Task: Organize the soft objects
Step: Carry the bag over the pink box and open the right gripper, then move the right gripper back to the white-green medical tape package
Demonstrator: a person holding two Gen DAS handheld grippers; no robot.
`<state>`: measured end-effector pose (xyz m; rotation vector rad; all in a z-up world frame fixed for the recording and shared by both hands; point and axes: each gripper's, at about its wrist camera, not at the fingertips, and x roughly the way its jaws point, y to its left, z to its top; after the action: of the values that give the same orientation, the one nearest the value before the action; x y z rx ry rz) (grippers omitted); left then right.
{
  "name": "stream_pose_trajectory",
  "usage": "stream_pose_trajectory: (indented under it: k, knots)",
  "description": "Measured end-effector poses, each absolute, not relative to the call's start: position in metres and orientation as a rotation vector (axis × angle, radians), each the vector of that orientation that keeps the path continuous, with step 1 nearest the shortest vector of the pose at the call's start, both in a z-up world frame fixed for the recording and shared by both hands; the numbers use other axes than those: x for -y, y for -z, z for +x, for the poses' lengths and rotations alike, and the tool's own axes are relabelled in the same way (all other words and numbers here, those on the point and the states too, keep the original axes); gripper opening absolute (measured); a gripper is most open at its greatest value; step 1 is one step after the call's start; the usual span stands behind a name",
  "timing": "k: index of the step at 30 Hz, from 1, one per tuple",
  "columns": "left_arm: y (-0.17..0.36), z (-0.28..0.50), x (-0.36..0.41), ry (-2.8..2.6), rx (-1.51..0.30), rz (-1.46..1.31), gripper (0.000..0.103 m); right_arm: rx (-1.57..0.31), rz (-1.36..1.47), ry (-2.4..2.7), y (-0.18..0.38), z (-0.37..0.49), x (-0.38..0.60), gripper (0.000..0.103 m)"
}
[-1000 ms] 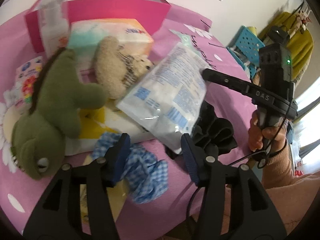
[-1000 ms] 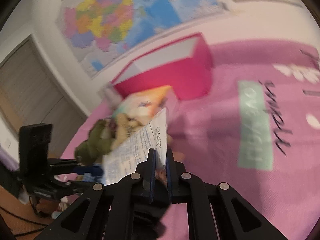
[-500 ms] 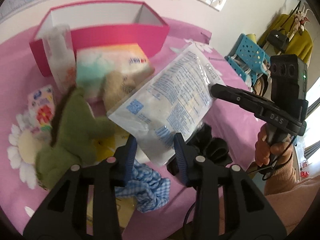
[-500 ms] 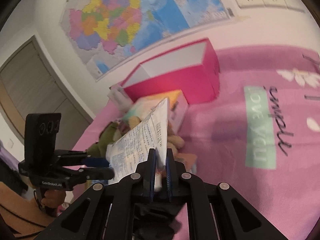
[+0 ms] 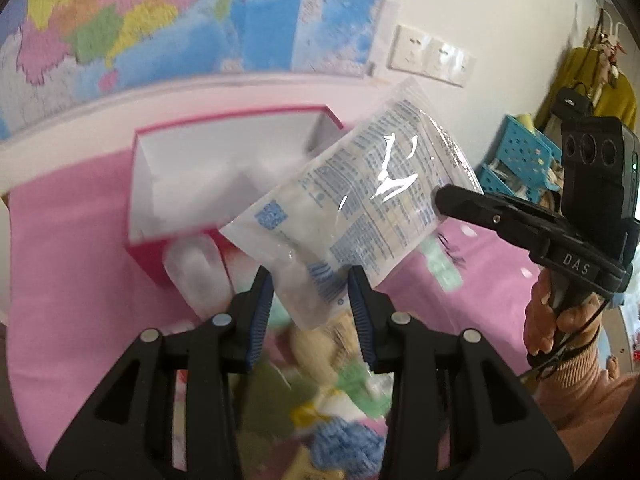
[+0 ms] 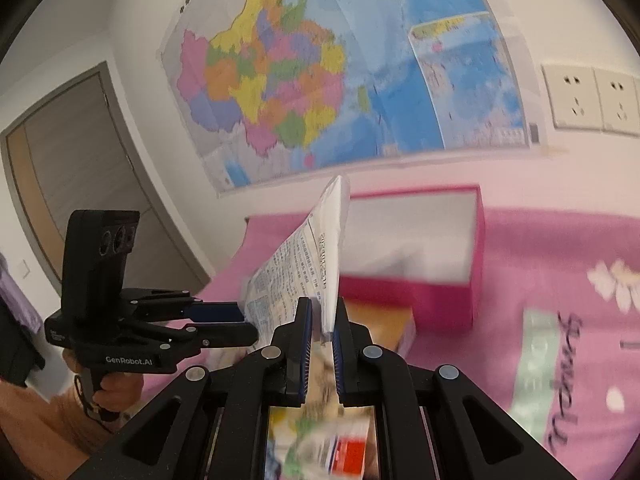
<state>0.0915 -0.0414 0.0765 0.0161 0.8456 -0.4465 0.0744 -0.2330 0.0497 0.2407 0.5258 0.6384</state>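
Note:
A clear plastic pack with blue print (image 5: 360, 208) hangs in the air over the pink table. My right gripper (image 6: 321, 322) is shut on one edge of the pack (image 6: 316, 256); it also shows in the left wrist view (image 5: 444, 200). My left gripper (image 5: 311, 292) has its jaws around the pack's lower corner with small gaps at each side. An open pink box (image 5: 168, 184) with a white inside stands behind the pack, also in the right wrist view (image 6: 424, 300).
Below the grippers lie blurred soft things: a beige plush (image 5: 316, 344), a blue checked scrunchie (image 5: 344, 444), a tissue pack (image 6: 380, 320) and a clear bottle (image 5: 196, 268). A map (image 6: 320, 80) and sockets (image 6: 588, 100) are on the wall. Blue crates (image 5: 516, 160) stand at right.
Both grippers have risen and tilted up, lifting the pack off the pile toward the pink box. My left jaws have closed in around the pack's lower corner.

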Motion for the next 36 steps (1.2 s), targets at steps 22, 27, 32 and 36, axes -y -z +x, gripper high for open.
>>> stream_pose_trajectory:
  k: [22,27,32,36]
  knots:
    - [-0.039,0.212,0.034,0.235,-0.97,0.041,0.04,-0.752,0.342,-0.509,-0.001,0.224,0.206,0.018]
    - [-0.049,0.2,0.027,0.215,-0.911,0.04,0.04,-0.781,0.234,-0.455,0.003,0.222,0.197,0.03]
    - [-0.064,0.173,0.019,0.231,-0.841,0.031,0.041,-0.776,0.182,-0.452,-0.001,0.204,0.198,0.039]
    - [-0.075,0.146,0.011,0.255,-0.793,0.015,0.051,-0.759,0.179,-0.447,-0.008,0.187,0.207,0.044]
